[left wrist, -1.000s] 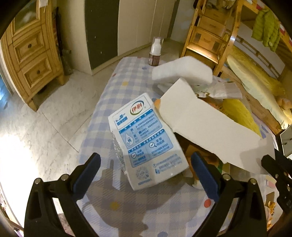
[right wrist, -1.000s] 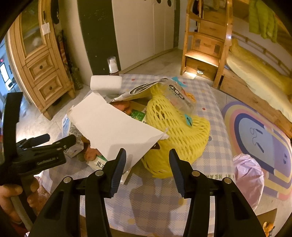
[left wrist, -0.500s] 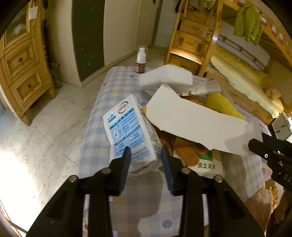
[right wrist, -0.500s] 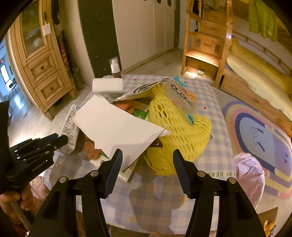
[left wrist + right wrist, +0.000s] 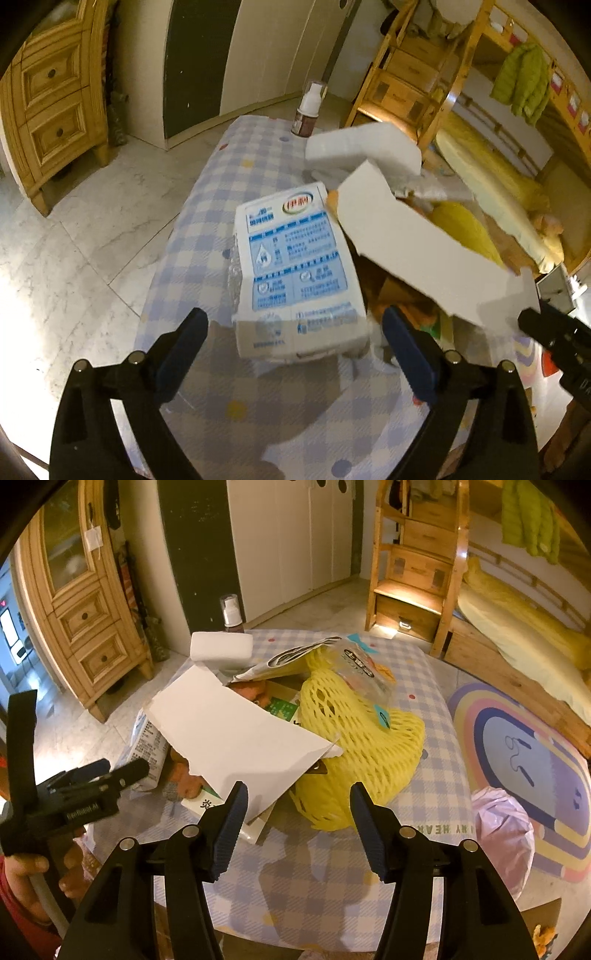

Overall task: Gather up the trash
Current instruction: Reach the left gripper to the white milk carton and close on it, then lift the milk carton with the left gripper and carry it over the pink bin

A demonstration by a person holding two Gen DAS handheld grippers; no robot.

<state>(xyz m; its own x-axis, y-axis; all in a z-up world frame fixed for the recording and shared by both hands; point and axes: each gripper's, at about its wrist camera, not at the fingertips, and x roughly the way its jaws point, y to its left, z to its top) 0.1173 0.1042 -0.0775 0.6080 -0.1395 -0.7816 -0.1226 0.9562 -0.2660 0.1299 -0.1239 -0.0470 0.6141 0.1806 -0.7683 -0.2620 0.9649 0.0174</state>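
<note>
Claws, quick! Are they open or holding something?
Left claw: just opened wide, holding nothing; milk carton lies just ahead.
Right claw: open, holding nothing.

- From my left wrist view, the checked tablecloth (image 5: 236, 410) lies bare at lower centre, open for approach.
- The milk carton (image 5: 295, 266) blocks frame centre; a clear strip of cloth runs along its left side.
- The white card sheet (image 5: 413, 243) overhangs the centre right, screening what lies beneath.
- In my right wrist view, the yellow foam net (image 5: 354, 753) and the card sheet fill the centre.
- Bare cloth shows at lower centre and centre right; a pink bag (image 5: 506, 834) sits at the table's right edge.
</note>
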